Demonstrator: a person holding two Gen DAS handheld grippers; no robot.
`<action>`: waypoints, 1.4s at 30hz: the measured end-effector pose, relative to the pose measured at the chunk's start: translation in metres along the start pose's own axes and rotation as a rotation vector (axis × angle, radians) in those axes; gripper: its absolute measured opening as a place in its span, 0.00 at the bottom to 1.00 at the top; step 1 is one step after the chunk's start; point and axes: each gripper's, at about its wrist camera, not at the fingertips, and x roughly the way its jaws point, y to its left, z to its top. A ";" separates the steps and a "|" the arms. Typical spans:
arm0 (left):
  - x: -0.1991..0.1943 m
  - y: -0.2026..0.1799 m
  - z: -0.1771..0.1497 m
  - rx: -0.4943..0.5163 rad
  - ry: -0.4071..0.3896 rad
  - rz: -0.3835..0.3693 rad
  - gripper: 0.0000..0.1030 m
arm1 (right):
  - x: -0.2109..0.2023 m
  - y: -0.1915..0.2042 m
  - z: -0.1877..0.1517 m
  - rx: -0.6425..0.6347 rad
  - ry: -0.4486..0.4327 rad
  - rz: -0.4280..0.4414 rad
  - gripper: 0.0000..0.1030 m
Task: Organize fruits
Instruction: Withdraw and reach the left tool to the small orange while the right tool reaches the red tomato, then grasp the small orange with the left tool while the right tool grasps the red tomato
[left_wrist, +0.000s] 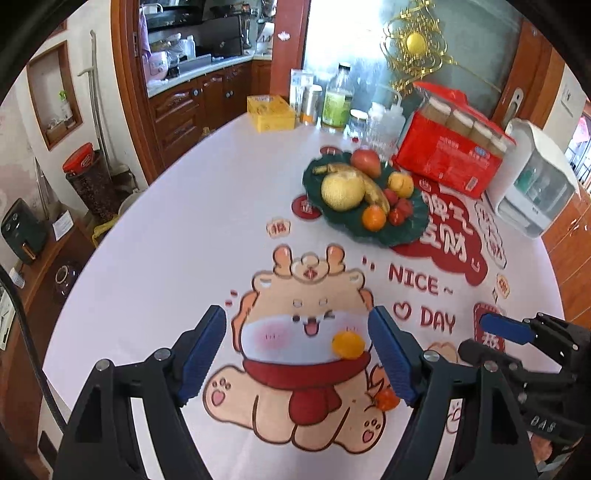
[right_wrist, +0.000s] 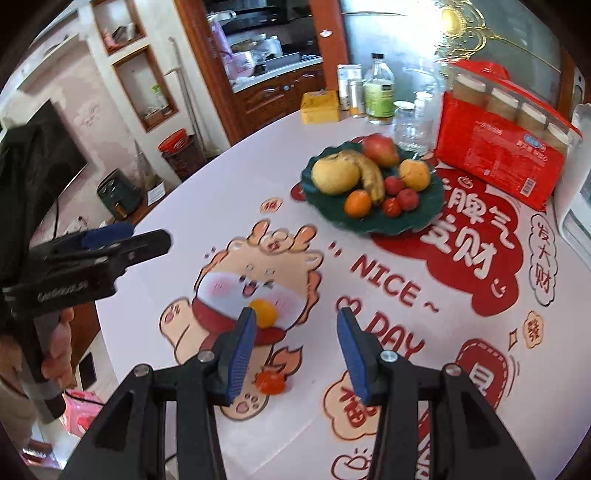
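Two loose fruits sit on the worktop (left_wrist: 177, 229): a small yellow-orange citrus (left_wrist: 348, 344), round and glossy, on the cartoon dragon's cheek, and a darker red-orange tomato-looking one (left_wrist: 387, 400) lower down by the dragon's tail. The rest are piled on a dark green leaf-shaped plate (left_wrist: 406, 229) further back: a pale round pear (left_wrist: 341, 192), a spotty banana (left_wrist: 375, 190), a red apple (left_wrist: 365, 162), an orange (left_wrist: 373, 218) and a few small red fruits.

The left gripper (left_wrist: 297, 354) hangs over the dragon print with its jaws spread wide, nothing between them, and the citrus just inside the right-hand blue ribbed pad. The right gripper (right_wrist: 295, 350) is also wide apart and empty.

The worktop is round with a smooth white printed cover. A red snack carton (left_wrist: 450, 158), bottles and a yellow tin (left_wrist: 271, 112) stand at the back, with wooden kitchen cabinets behind
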 end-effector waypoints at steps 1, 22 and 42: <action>0.003 0.000 -0.004 0.004 0.007 0.002 0.76 | 0.002 0.002 -0.005 -0.005 0.005 0.002 0.44; 0.080 -0.020 -0.042 0.029 0.173 -0.059 0.76 | 0.064 0.012 -0.069 -0.040 0.100 0.051 0.44; 0.119 -0.044 -0.032 0.016 0.200 -0.124 0.75 | 0.094 0.026 -0.075 -0.164 0.109 0.025 0.30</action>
